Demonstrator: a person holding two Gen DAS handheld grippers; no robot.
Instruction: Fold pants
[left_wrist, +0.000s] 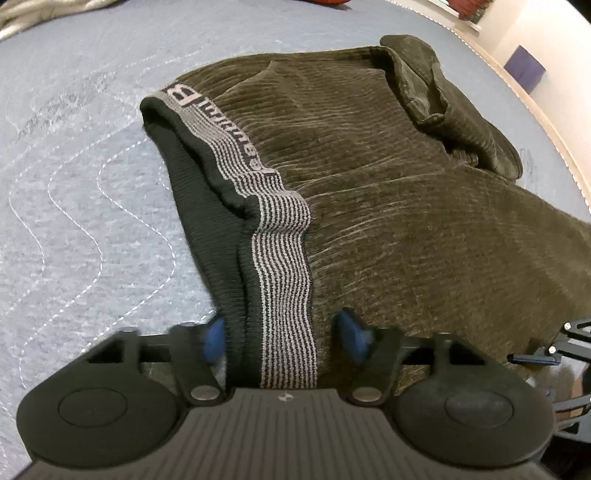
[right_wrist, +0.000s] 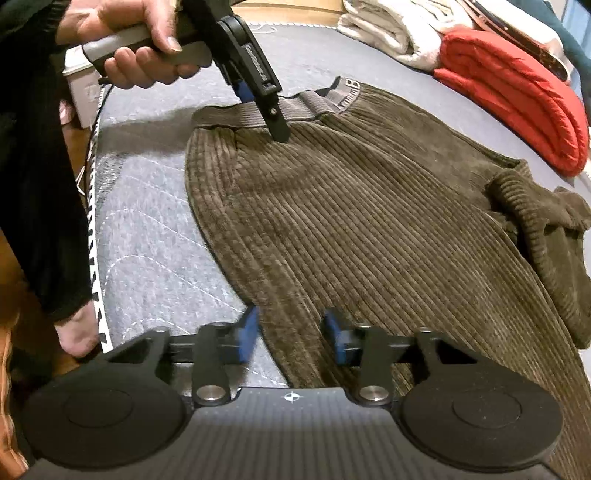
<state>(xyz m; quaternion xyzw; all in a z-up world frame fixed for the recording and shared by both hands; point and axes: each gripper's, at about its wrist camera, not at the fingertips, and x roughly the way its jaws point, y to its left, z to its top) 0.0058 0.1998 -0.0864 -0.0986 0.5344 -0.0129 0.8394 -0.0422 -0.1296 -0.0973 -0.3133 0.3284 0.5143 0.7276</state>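
Item: brown corduroy pants, lying flat on a grey quilted mattress. Left gripper: jaws straddling the striped waistband, pad contact unclear. Right gripper: jaws straddling the pants' edge, apart; red quilt beyond.

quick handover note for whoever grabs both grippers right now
Left gripper: jaws astride the waistband, not visibly pinching.
Right gripper: jaws astride the near edge of the pants, pads apart.
Pants lie on the bed, doubled lengthwise, leg ends bunched at the far side.
Left to do: grip, fold across, smooth.
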